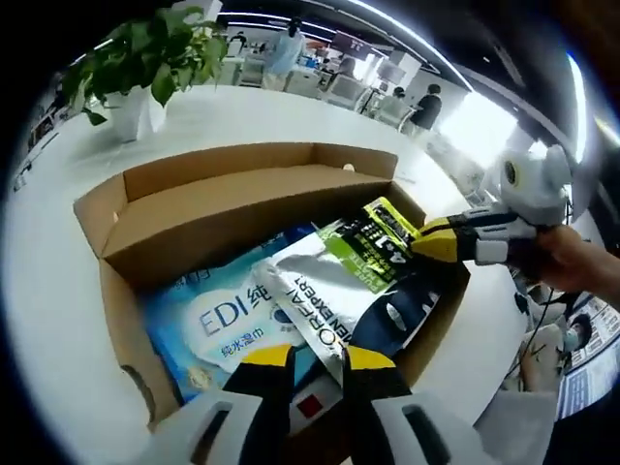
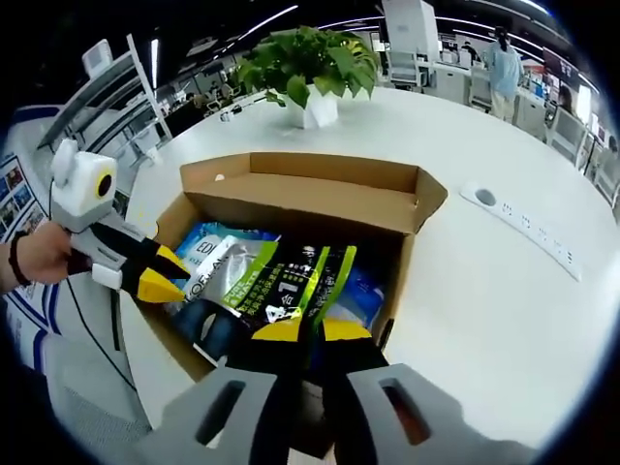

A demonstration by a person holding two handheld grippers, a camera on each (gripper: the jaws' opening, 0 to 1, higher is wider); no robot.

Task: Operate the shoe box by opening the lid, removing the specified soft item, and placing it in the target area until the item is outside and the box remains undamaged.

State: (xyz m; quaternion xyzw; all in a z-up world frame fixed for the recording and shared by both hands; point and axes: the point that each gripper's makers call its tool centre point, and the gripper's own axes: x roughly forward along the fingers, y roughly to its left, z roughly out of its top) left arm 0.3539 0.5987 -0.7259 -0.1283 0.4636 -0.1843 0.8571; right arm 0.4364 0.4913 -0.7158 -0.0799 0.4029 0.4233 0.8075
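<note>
A broad white tabletop (image 2: 484, 291) is spreading out under bright office light. A potted green plant (image 2: 312, 66) is standing near its far edge, and a white power strip (image 2: 523, 225) is lying toward the tabletop's right edge. Long ceiling light strips (image 1: 407, 24) are glowing overhead, while desks, chairs and people (image 1: 424, 107) are filling the open office beyond.
</note>
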